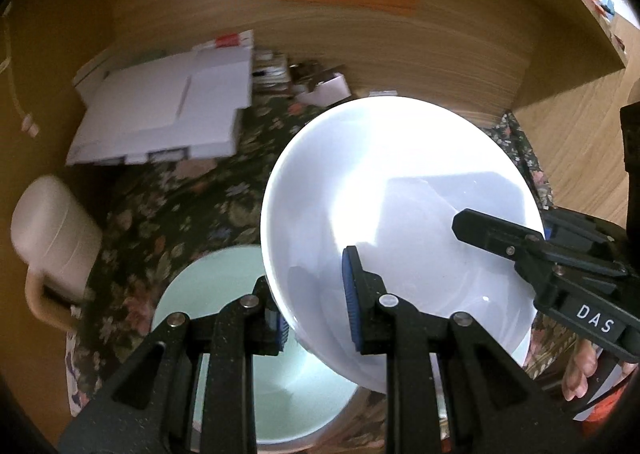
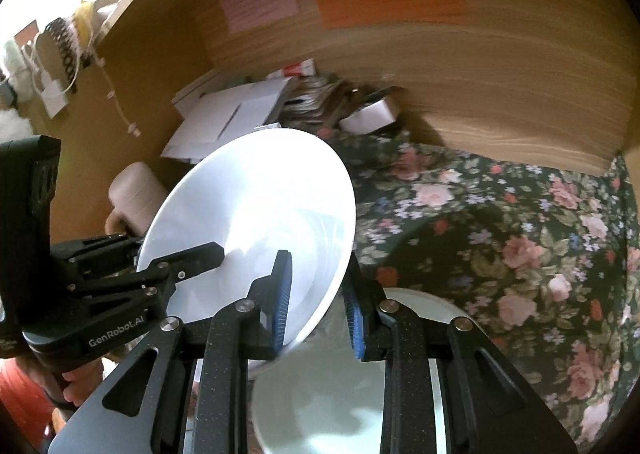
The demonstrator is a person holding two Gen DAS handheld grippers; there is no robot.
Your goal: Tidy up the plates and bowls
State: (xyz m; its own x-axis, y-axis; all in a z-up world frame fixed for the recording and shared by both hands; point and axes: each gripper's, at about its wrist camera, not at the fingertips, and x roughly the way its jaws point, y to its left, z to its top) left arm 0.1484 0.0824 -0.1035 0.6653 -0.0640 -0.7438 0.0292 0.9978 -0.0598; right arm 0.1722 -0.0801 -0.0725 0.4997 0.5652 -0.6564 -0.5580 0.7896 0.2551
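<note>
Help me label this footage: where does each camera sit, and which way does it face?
Left wrist: on the left gripper, looking down along its fingers at the white bowl it clamps; the right gripper and a hand show.
Right wrist: on the right gripper, facing the same white bowl; the left gripper shows.
Shared: bowl, pale green plate, floral cloth.

You've got a dark floral tablecloth (image 2: 500, 222), a cream mug (image 1: 54, 232) at its left edge, flat white boxes (image 1: 168, 114) stacked further back beside blurred clutter, and pink, green and orange paper notes (image 2: 390, 2) (unreadable) on the wooden back panel (image 1: 400, 50).
</note>
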